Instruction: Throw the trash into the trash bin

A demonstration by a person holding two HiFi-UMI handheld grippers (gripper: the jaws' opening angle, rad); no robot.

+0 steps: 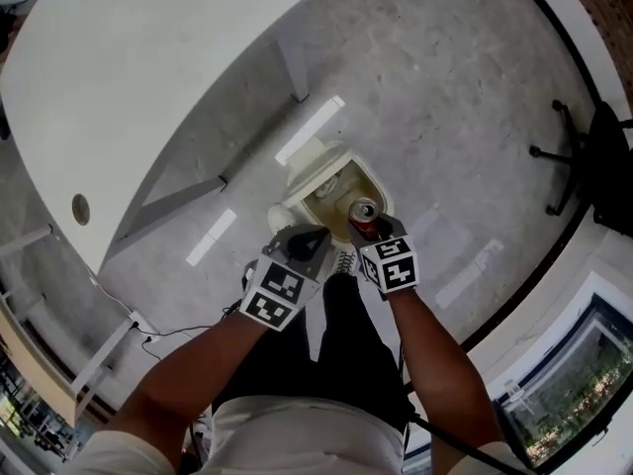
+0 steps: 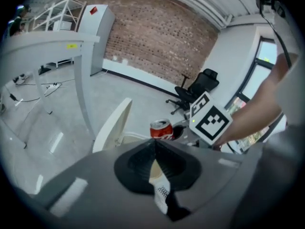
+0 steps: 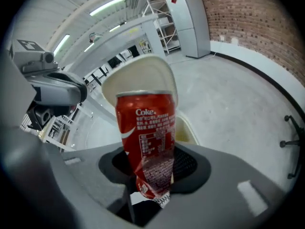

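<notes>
The right tongs (image 3: pixel 151 168) pinch the crumpled lower part of an upright red cola can (image 3: pixel 147 128). The open cream trash bin (image 1: pixel 382 183) lies directly below the tongs (its lid (image 3: pixel 139 73) stands raised behind the can). The left tongs (image 2: pixel 155 162) are pressed together with nothing between them, just beside the right tongs.

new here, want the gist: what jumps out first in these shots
A dented red Coke can, pinched in the right claw, fills the right gripper view. In the head view it hangs above an open cream trash bin on the floor, the left claw shut beside it.
</notes>
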